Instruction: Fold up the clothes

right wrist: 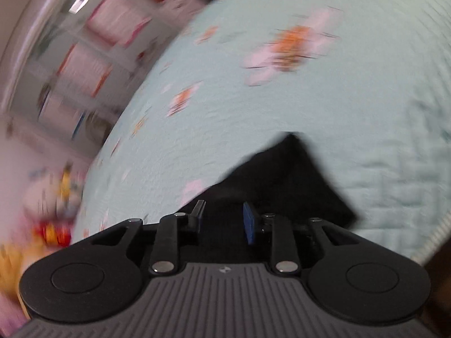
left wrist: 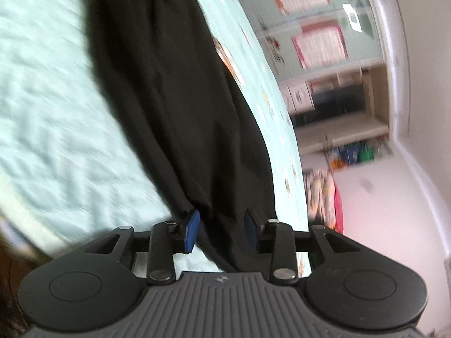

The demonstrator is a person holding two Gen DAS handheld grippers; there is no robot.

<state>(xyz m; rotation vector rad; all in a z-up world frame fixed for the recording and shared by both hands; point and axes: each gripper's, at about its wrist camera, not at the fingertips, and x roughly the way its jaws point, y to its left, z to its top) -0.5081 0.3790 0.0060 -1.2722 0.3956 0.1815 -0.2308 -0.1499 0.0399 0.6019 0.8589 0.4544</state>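
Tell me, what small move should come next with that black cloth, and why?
Probably close both on the cloth. The black garment lies stretched over the pale quilt, and its fabric already sits between the parted blue pads of the left hand-held gripper and of the right hand-held gripper. Neither looks clamped, so lifting now would likely leave it behind.

A pale mint quilt (left wrist: 50, 107) covers the bed, stitched in a chevron pattern, and its far part carries orange and pink flowers (right wrist: 290, 48). Beyond the bed stands a white shelf unit (left wrist: 332, 64) with pink bins (left wrist: 321, 45) and darker open cubbies lower down, all blurred. A plain pale wall (left wrist: 394, 211) fills the right of the left wrist view.
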